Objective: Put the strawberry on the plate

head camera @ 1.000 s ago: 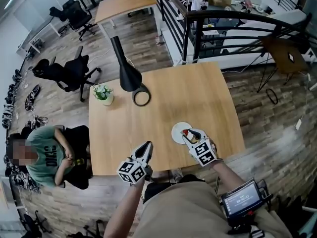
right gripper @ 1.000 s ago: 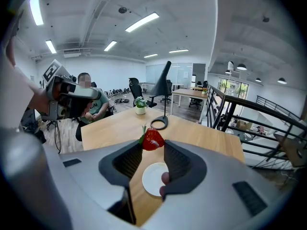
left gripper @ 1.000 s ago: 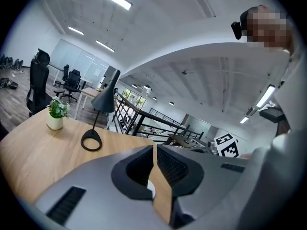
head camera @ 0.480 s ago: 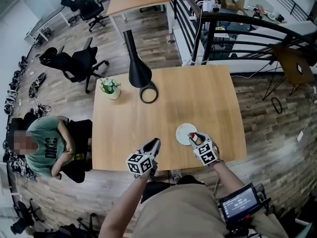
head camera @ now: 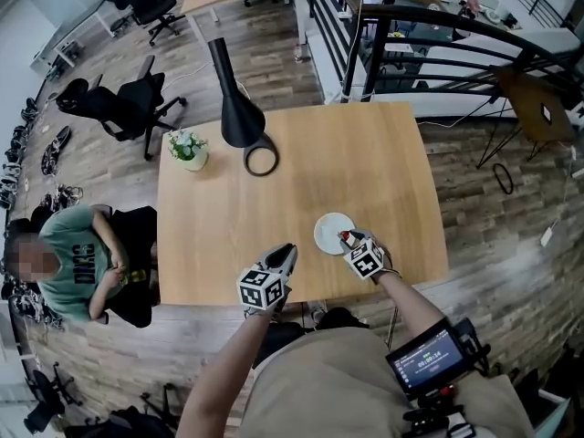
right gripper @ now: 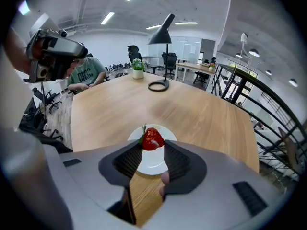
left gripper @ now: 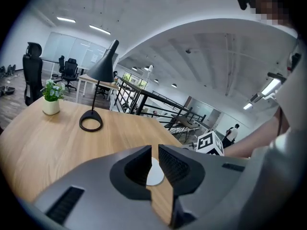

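A red strawberry [right gripper: 152,139] with a green leaf is pinched between the tips of my right gripper [right gripper: 152,145]. It hangs just above the small white plate [right gripper: 153,163] on the wooden table [head camera: 274,208]. In the head view the right gripper [head camera: 348,239] with the strawberry [head camera: 346,238] is at the plate's [head camera: 328,231] near right rim. My left gripper [head camera: 287,250] hovers at the table's near edge, left of the plate. Its jaws [left gripper: 155,150] stand a narrow slit apart with nothing between them, and the plate [left gripper: 154,174] shows through the gap.
A black lamp [head camera: 235,117] with a ring base [head camera: 261,161] stands at the table's far side, beside a small potted plant [head camera: 187,149]. A seated person [head camera: 82,263] is off the table's left edge. A black railing [head camera: 438,35] runs behind.
Both grippers have sunk toward the table. The right one, still holding the strawberry, has come down close over the plate.
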Motion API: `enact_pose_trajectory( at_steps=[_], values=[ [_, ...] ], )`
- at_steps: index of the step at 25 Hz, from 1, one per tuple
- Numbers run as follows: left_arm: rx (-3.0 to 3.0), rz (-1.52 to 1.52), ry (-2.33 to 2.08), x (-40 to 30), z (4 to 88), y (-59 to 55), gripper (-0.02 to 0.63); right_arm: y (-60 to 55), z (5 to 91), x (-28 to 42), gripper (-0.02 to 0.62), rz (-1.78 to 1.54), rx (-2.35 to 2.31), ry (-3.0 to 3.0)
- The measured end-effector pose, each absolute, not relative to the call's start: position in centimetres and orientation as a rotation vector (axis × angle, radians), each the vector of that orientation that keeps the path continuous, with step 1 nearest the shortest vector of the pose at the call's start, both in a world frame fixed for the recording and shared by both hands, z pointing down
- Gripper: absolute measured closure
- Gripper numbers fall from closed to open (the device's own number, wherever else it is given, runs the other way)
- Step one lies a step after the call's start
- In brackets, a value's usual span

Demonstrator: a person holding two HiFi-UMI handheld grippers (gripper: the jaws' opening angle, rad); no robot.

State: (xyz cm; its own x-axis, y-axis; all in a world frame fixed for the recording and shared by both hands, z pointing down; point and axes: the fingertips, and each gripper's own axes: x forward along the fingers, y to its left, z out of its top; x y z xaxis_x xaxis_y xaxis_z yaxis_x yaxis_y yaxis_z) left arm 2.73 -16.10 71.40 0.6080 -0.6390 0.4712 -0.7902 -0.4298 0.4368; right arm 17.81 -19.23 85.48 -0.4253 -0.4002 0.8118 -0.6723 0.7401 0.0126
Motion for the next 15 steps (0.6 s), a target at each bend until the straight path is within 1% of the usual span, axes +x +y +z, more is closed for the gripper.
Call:
enact_pose_trajectory(
  at_steps=[7, 15],
  values=[
    [2.204, 0.396, -1.089, 3.1, 71.7, -15.1, 0.578, -18.6, 88.5, 18.8, 0.446, 0.435, 0.767, -1.998],
    [2.192, 0.425, -1.078, 1.9, 72.8, -15.6, 0.578, -19.6, 92.9, 17.4, 0.446, 0.432, 0.71, -1.937]
  ],
)
